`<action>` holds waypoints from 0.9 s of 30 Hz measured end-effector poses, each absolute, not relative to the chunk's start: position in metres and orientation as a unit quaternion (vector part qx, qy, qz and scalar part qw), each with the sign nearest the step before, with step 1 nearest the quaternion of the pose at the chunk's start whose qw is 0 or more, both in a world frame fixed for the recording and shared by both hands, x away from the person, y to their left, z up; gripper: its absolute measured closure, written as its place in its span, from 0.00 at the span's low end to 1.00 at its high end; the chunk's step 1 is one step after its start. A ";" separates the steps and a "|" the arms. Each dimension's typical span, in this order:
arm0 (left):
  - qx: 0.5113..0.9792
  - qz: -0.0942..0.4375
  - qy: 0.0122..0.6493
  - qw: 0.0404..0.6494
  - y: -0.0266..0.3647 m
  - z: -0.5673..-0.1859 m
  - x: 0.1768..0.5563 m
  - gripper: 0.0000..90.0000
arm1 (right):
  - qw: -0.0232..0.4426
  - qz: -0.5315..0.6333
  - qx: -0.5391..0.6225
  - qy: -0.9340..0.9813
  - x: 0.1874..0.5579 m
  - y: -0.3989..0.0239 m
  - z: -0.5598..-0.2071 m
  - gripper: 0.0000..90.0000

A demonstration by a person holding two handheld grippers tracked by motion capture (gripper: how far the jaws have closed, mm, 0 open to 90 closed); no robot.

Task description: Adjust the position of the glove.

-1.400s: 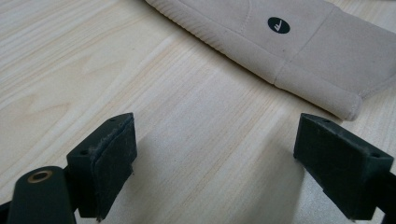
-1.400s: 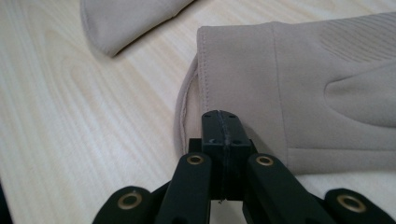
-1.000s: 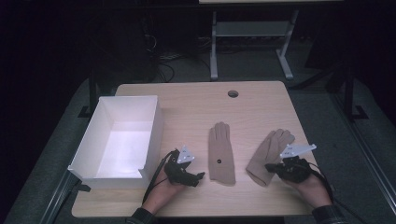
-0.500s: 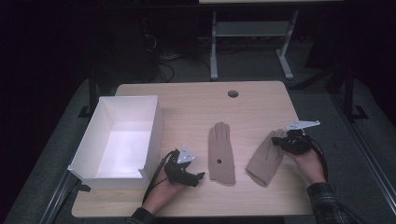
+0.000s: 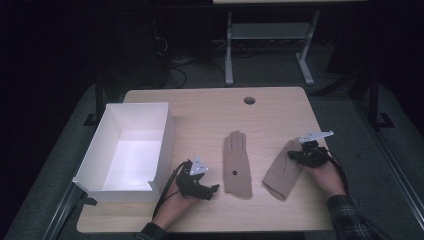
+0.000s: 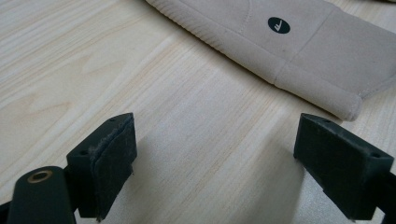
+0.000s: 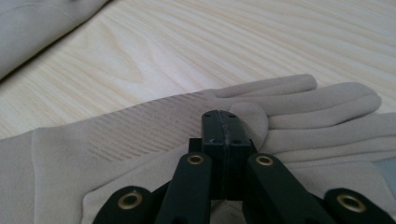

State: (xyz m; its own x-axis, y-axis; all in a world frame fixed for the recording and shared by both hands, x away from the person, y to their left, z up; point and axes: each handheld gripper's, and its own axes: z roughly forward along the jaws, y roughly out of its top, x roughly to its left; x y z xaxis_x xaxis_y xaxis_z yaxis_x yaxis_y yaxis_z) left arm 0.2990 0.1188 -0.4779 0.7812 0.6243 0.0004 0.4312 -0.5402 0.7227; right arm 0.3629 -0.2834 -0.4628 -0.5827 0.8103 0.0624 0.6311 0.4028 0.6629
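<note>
From the high view, two beige gloves lie flat on the wooden table (image 5: 210, 107), and a white box (image 5: 131, 147) stands at the left side. The right glove (image 5: 281, 170) lies slanted, its long axis going from the cuff at the near side up to the fingers at the far right, and the right gripper (image 5: 294, 155) sits just at its finger end, so this hand is clearly the nearer one for it. The middle glove (image 5: 236, 164) lies almost straight, cuff toward the person, and the left gripper (image 5: 212, 189) rests on the table just to the left of its cuff, a little apart from it. In the left gripper view, the two jaws stand wide apart over bare wood with nothing between them; the middle glove (image 6: 280, 51) lies ahead and to the right, its ribbed cuff edge nearest. On it is a small round dark label (image 6: 279, 25) with a light mark, perhaps a letter or a tick, but I cannot read it surely. In the right gripper view, the jaws are pressed together over the right glove (image 7: 140, 140), near the base of its fingers; whether a fold of cloth is pinched between them is hard to tell. No writing is visible here.
</note>
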 end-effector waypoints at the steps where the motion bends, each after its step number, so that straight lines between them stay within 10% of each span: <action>1: 0.868 0.130 0.304 0.371 0.119 -0.478 0.299 0.14 | 0.135 0.331 0.432 0.828 0.363 -0.283 -0.463 1.00; 27: 0.868 0.130 0.305 0.370 0.119 -0.478 0.299 0.14 | 0.102 0.361 0.367 0.851 0.380 -0.224 -0.465 1.00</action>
